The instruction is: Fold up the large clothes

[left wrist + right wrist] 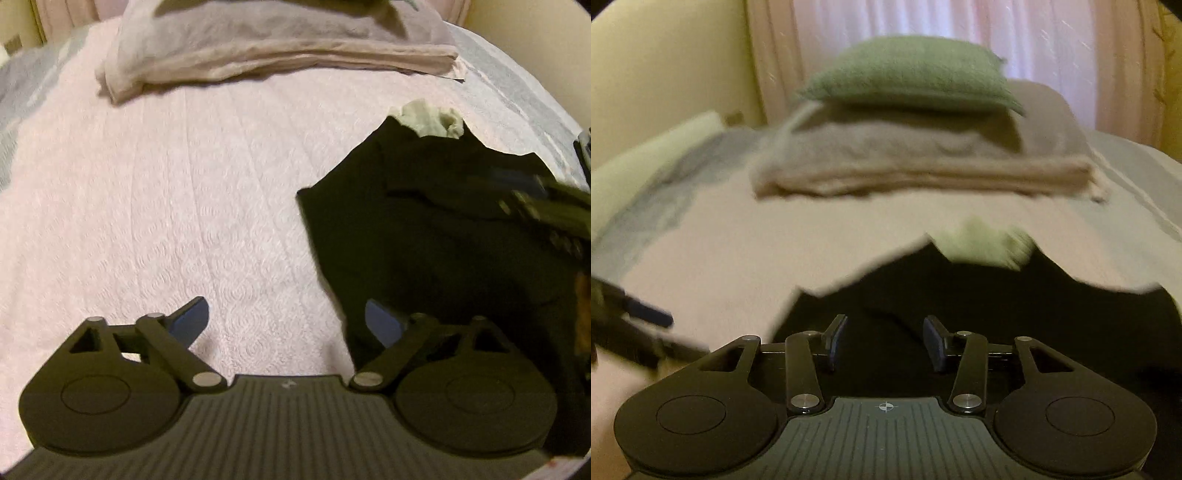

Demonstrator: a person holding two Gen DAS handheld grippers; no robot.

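Black garment [436,236] is laid on the bed [184,184], partly folded. The left gripper [286,325] is spread wide at its edge; the right gripper [884,341] is half open above it. Nothing is held, presumably between folds.

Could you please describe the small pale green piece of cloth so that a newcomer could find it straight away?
Start at the pink bedspread and find the black garment spread on it. The pale green cloth lies crumpled at the garment's far edge, towards the folded stack. It is the only small, light, bunched piece; the stack's items are larger and folded.
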